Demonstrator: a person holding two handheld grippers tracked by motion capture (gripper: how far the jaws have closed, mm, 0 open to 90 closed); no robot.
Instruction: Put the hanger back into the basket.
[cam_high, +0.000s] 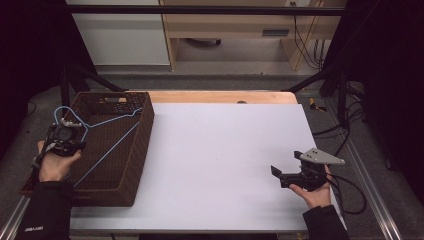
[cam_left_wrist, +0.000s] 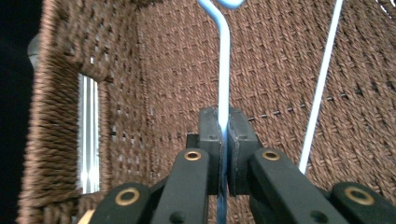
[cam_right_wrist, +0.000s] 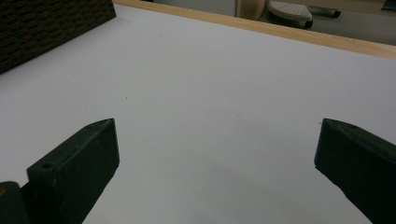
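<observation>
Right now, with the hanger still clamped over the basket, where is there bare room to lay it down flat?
The white sheet lies bare from the basket wall across to the right gripper, and back to the wooden table edge. That is the widest patch. The basket itself is crowded: the blue hanger spans it, pinched in the left gripper.

The hanger (cam_high: 107, 135) is light blue wire. The basket (cam_high: 142, 145) is dark brown with a woven pattern. The table (cam_high: 225, 150) is white with a light wood edge.
</observation>
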